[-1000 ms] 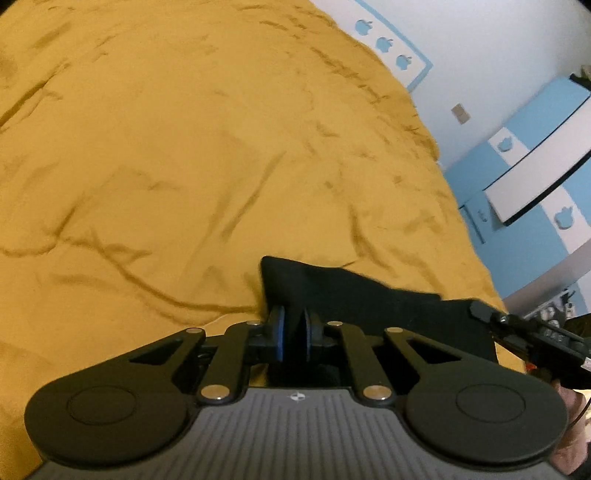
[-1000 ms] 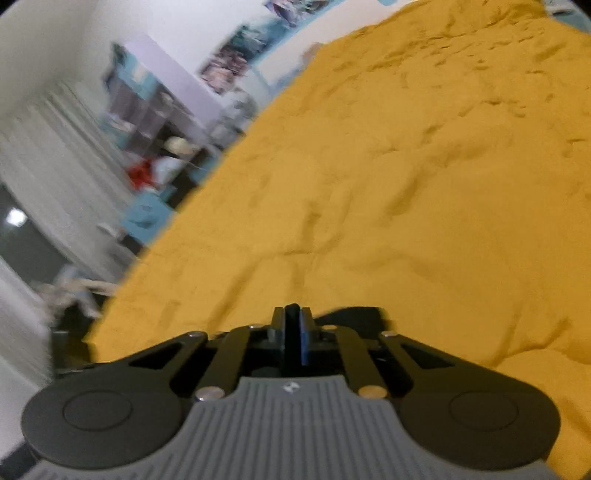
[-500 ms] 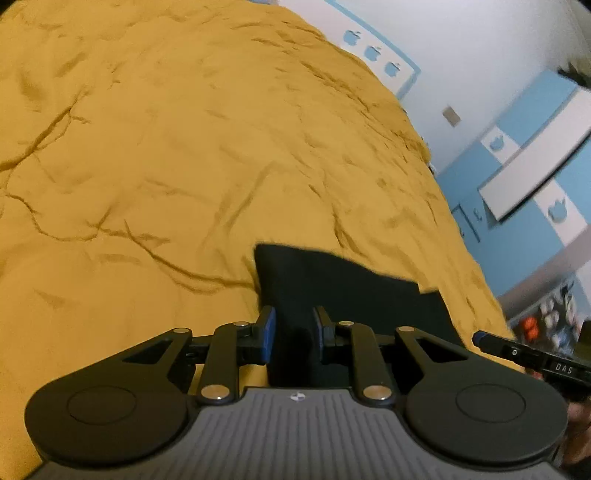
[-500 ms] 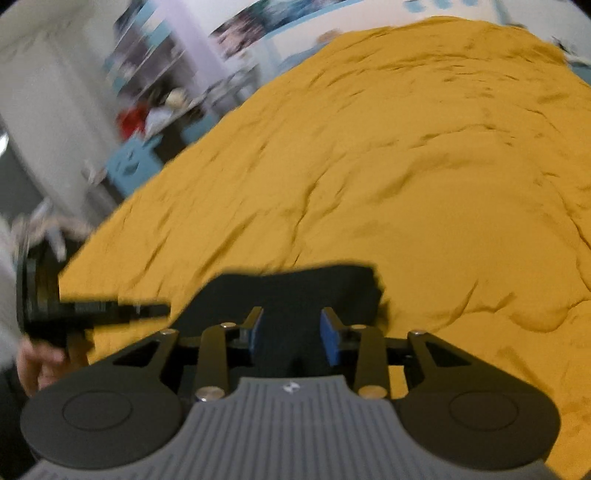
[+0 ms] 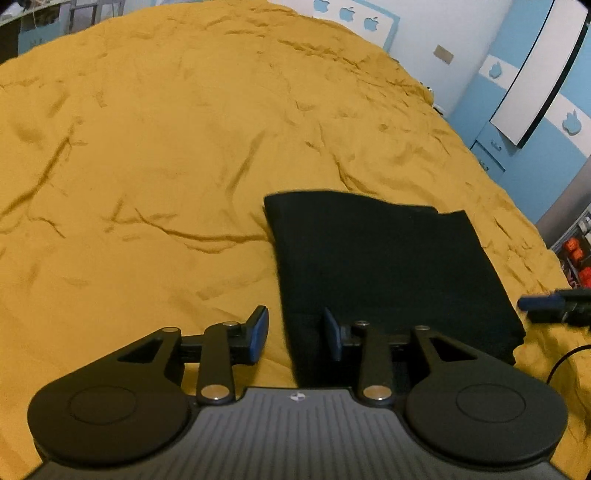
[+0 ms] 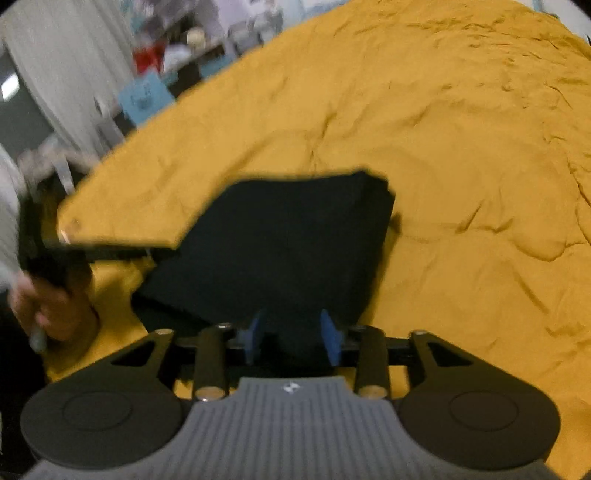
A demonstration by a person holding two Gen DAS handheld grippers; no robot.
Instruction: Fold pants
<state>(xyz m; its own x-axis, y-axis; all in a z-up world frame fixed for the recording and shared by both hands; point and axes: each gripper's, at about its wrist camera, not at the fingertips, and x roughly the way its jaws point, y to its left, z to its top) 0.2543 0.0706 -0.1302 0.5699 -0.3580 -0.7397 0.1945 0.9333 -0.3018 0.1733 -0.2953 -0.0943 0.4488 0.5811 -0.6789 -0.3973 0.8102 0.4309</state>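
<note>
The black pants (image 5: 384, 266) lie folded into a flat rectangle on the mustard-yellow bed cover (image 5: 166, 147). My left gripper (image 5: 295, 332) is open and empty, its jaws straddling the near left edge of the pants without holding them. In the right wrist view the pants (image 6: 280, 243) lie just ahead, and my right gripper (image 6: 291, 336) is open and empty over their near edge. The right gripper's tip (image 5: 546, 304) shows at the right edge of the left wrist view. The left gripper (image 6: 92, 251) and its hand show at the left of the right wrist view.
The bed cover (image 6: 461, 147) is wrinkled and stretches far ahead. A blue and white wardrobe (image 5: 535, 96) stands beyond the bed's right side. White curtains (image 6: 55, 74) and cluttered shelves (image 6: 207, 33) stand beyond the bed's left edge.
Both grippers opened and let go of the pants, then drew back. The folded pants now lie flat on the bed, more of them in view.
</note>
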